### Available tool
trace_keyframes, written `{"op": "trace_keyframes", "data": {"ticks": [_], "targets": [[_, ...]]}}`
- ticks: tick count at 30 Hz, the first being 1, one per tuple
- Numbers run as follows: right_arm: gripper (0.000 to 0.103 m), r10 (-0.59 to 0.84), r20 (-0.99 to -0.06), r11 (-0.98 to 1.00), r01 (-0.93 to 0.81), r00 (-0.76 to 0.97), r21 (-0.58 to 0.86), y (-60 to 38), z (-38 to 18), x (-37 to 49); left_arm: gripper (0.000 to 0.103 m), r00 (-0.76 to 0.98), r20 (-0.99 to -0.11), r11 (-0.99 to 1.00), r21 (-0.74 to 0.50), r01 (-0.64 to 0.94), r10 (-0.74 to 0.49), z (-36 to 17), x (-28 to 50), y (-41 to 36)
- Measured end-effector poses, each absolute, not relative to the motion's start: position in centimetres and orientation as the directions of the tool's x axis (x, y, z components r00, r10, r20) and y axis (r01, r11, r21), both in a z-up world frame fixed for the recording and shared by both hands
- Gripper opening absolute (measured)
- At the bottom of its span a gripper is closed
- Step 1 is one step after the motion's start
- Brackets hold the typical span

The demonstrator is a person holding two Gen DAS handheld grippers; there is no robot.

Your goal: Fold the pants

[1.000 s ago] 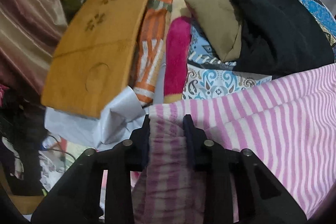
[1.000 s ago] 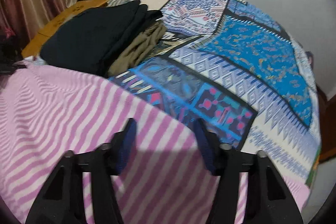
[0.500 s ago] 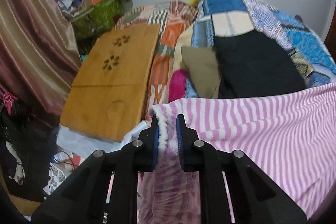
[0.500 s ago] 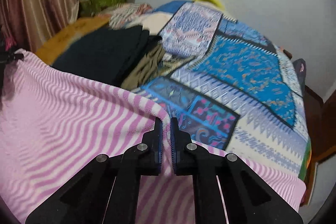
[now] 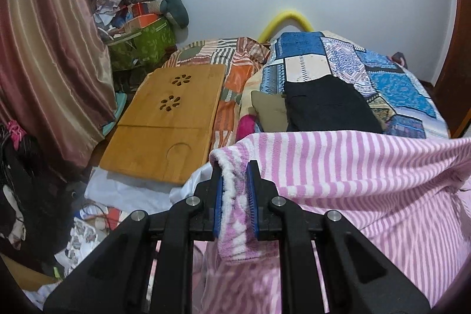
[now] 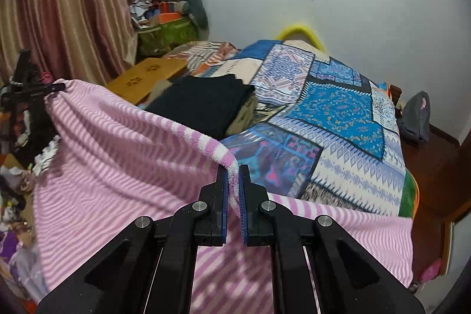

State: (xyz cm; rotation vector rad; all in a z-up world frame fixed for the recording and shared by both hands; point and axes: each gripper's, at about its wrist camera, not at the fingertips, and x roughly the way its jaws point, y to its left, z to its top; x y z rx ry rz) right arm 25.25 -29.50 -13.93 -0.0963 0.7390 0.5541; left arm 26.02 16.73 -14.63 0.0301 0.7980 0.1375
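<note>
**Both grippers pinch the striped pants' top edge**

The left gripper [image 5: 235, 187] has its fingers closed on a bunched corner of the pink-and-white striped pants [image 5: 368, 196]. The right gripper [image 6: 232, 184] clamps the same edge further along. The fabric hangs stretched between them, near the patchwork bed [image 6: 338, 114]. Beyond it lie folded black clothes [image 5: 326, 105]; far left, a wooden lap desk [image 5: 167, 122].

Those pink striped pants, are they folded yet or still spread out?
Spread out. The pink striped pants hang stretched between the left gripper and right gripper, each clamped on the top edge.
</note>
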Motion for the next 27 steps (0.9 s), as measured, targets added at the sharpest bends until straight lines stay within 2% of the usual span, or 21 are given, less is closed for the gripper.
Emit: {"op": "trace_keyframes", "data": {"ticks": [9, 10, 11, 24, 27], "targets": [[0.006, 0.481, -0.663, 0.836, -0.527, 0.574, 0.151, -29.1, -14.7, 18.0, 0.014, 0.717, -0.694, 0.997, 0.020, -0.078, 0.070, -16.2, 17.9, 17.6], [0.006, 0.485, -0.665, 0.835, -0.528, 0.569, 0.157, -29.0, -15.0, 17.3, 0.008, 0.717, -0.694, 0.997, 0.013, -0.075, 0.063, -16.6, 17.2, 17.8], [0.006, 0.487, -0.665, 0.834, -0.527, 0.566, 0.162, -29.0, -15.3, 16.6, 0.006, 0.716, -0.695, 0.997, 0.012, -0.076, 0.063, -17.2, 16.3, 18.0], [0.006, 0.468, -0.726, 0.850, -0.482, 0.503, 0.214, -29.0, -20.0, 11.0, 0.006, 0.639, -0.769, 0.985, -0.123, -0.120, -0.018, -24.7, 10.0, 20.6], [0.006, 0.475, -0.748, 0.846, -0.474, 0.464, 0.244, -29.0, -21.1, 10.6, 0.007, 0.579, -0.815, 0.980, -0.121, -0.159, -0.007, -26.4, 9.8, 21.0]]}}
